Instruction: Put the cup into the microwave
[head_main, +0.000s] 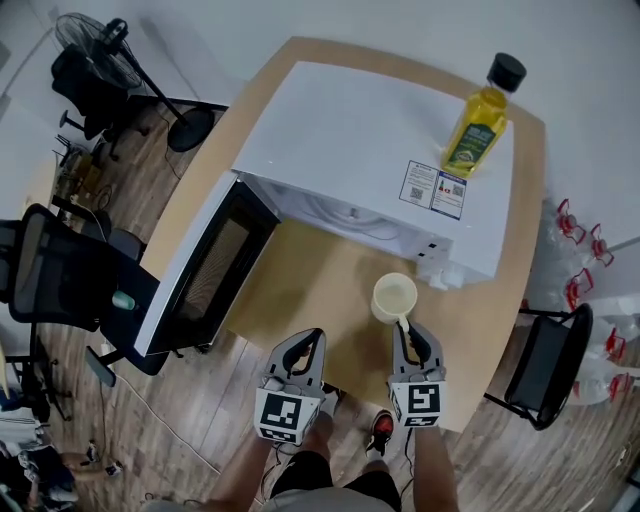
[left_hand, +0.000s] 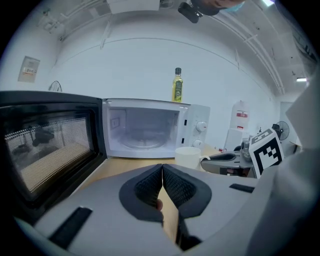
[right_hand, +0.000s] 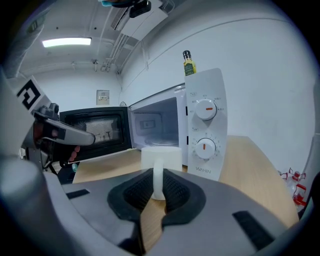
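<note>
In the head view the right tool (head_main: 413, 332) partly covers the cup (head_main: 394, 298) handle; sticker (head_main: 434, 188) print is unreadable.

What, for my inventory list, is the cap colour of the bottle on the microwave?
Black cap, clearest in the head view.

Microwave (head_main: 370, 150) on table (head_main: 300, 290), door (head_main: 205, 265) open toward 8 o'clock, bottle (head_main: 480, 118) on top at 1. Cup (head_main: 394, 297) at its 5; right gripper (head_main: 408, 330) clamps the handle, left gripper (head_main: 312, 342) at 9 of it.

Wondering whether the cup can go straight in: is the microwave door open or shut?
Open. The door stands swung wide, and the left gripper view looks straight into the cavity.
</note>
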